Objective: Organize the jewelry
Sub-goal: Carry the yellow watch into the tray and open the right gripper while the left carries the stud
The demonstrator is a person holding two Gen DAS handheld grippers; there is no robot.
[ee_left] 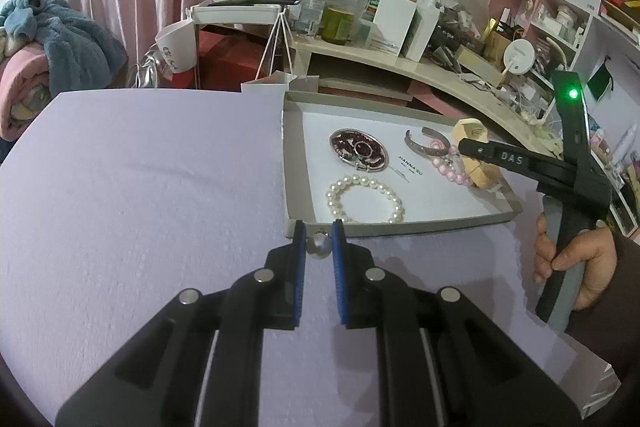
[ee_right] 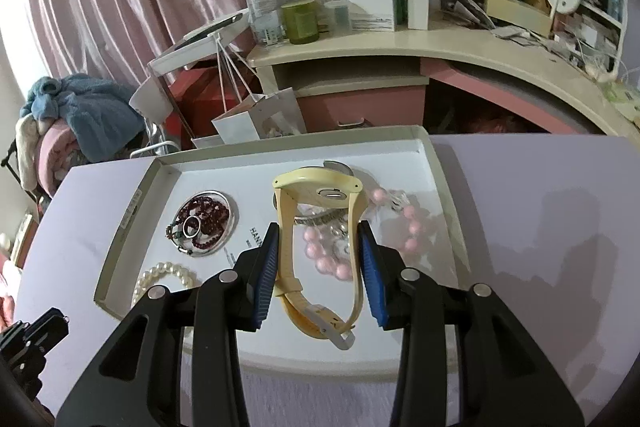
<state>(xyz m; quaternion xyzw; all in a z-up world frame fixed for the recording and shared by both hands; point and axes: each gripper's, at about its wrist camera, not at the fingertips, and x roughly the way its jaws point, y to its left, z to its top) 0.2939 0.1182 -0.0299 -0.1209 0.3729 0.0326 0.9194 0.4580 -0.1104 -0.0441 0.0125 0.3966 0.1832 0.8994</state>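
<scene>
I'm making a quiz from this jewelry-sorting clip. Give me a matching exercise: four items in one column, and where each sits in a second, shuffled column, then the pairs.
Items
1. yellow watch
2. white pearl bracelet
3. dark red beads
4. small silver ball

Places
A. in the round silver dish
B. between the fingers of the left gripper, outside the tray
C. between the fingers of the right gripper, over the tray
D. on the tray floor at its near left corner

Pairs: 1-C, 2-D, 3-A, 4-B
</scene>
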